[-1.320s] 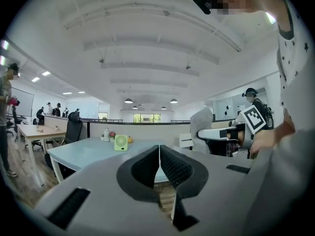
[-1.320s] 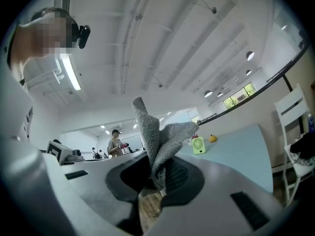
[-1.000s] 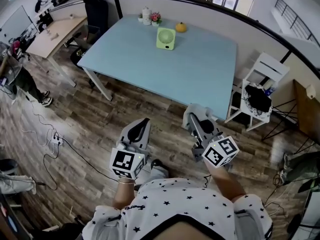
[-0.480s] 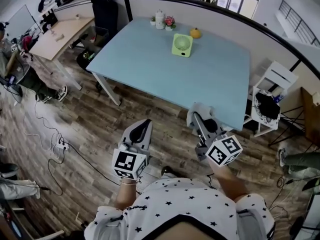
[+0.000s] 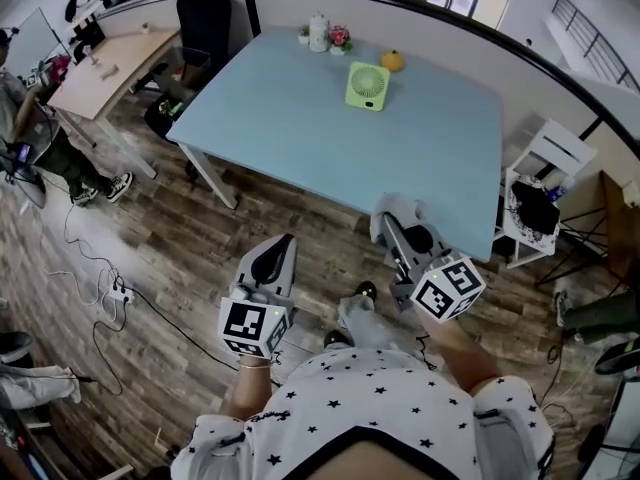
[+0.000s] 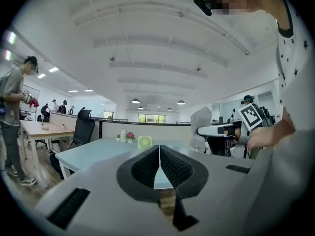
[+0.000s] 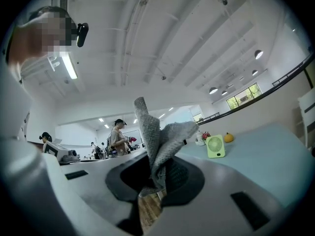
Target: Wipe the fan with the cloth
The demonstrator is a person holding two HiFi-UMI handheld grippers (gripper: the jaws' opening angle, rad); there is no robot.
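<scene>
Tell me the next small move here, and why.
Probably carry the right tool forward over the table toward the fan. It is shut on the cloth, so the wiping material is in hand, but the fan stands near the table's far edge, well away from both tools, which are held at the near side. The left tool is shut and empty.

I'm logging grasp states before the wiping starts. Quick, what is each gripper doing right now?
Left gripper: closed, fingers together, nothing between them.
Right gripper: closed on the grey cloth.
</scene>
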